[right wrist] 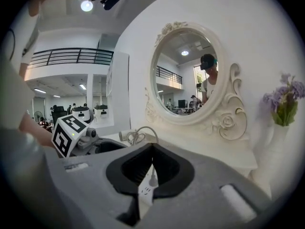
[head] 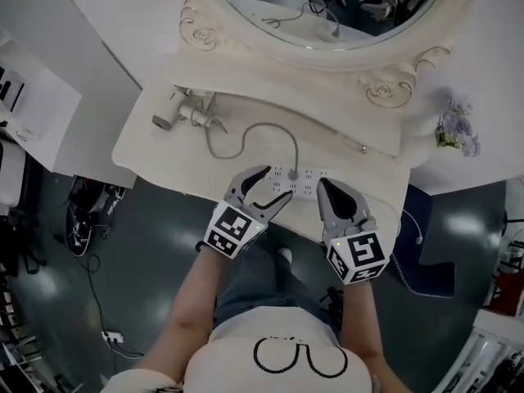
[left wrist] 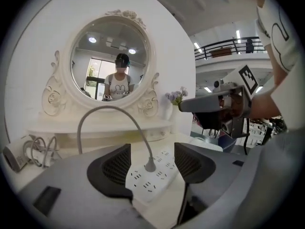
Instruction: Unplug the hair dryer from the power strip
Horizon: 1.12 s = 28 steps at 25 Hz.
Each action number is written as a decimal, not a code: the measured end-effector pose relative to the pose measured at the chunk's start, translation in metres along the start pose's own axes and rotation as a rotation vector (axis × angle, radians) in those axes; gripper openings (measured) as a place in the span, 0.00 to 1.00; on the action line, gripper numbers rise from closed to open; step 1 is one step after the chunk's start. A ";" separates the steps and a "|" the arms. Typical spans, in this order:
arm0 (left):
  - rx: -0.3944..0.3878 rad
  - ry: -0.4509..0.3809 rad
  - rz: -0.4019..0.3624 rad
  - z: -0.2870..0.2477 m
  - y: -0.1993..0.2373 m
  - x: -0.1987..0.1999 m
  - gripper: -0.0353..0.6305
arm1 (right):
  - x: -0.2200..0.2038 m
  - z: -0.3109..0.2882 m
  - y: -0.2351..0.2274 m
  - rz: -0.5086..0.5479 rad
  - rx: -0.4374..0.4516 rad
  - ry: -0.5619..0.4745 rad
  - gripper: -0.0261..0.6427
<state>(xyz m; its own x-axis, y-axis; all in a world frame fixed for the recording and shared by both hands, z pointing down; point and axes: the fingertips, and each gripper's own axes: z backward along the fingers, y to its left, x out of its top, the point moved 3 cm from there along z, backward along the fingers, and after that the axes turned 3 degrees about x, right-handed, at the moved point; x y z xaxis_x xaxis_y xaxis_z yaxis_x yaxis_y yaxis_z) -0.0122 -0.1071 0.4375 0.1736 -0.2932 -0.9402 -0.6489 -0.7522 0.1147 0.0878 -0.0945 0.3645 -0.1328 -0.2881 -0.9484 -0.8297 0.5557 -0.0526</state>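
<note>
A white power strip (head: 301, 183) lies near the front edge of the white dressing table (head: 147, 142). A grey plug (head: 293, 173) stands in it, and its cord (head: 254, 131) loops left to the hair dryer (head: 176, 115). My left gripper (head: 276, 184) is open, with its jaws on either side of the strip's left end and apart from it. The left gripper view shows the strip (left wrist: 159, 180) and plug (left wrist: 150, 165) between the pads. My right gripper (head: 323, 185) is shut, its tip over the strip's right part. Through its jaws the right gripper view shows the strip (right wrist: 145, 191).
An oval mirror (head: 327, 6) in an ornate white frame stands at the back of the table. A vase of purple flowers (head: 455, 126) is at the right end. The table's front edge is just under both grippers, with dark floor (head: 123, 252) below.
</note>
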 end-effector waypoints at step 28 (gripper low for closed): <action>-0.148 0.184 -0.143 -0.071 0.017 -0.075 0.47 | -0.103 -0.096 -0.010 -0.035 0.162 0.296 0.24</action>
<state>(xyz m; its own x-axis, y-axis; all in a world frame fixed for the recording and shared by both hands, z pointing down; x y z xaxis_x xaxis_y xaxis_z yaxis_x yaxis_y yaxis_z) 0.0165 -0.1400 0.5326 0.3956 -0.2701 -0.8778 -0.4954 -0.8676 0.0437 0.0581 -0.1455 0.4930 -0.2772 -0.5095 -0.8146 -0.7430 0.6513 -0.1545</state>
